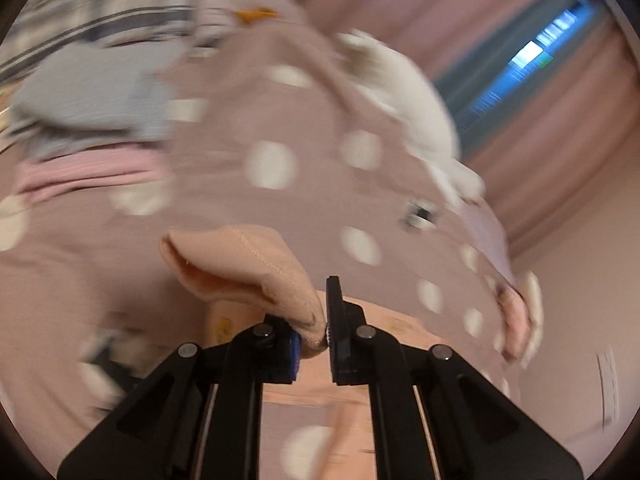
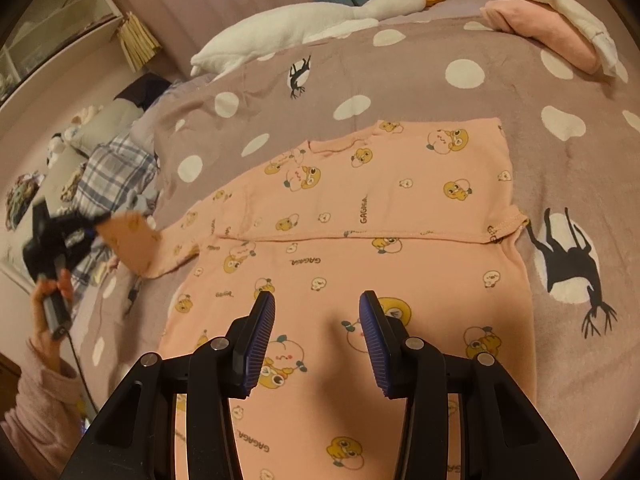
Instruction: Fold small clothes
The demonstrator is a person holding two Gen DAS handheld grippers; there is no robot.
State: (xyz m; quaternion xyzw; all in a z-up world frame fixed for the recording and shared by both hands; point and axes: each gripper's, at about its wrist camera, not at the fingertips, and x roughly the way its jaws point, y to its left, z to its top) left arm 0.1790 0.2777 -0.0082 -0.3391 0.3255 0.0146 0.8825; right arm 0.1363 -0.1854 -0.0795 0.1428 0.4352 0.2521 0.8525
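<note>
A small peach-pink shirt [image 2: 360,208] printed with yellow cartoon figures and the word GAGAGA lies spread flat on the dotted mauve blanket [image 2: 400,76] of the bed, its far part folded over so a hemmed edge crosses the middle. Its left sleeve [image 2: 128,240] is lifted off the blanket, the stitched cuff [image 1: 240,264] pinched up and bunched.

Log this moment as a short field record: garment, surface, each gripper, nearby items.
garment: pink printed top, lying on the bed, bottom part folded up
surface: mauve dotted blanket
left gripper: shut on the sleeve, lifting it off the blanket
right gripper: open, above the top, nothing between its fingers
nearby: toy goose; folded clothes
</note>
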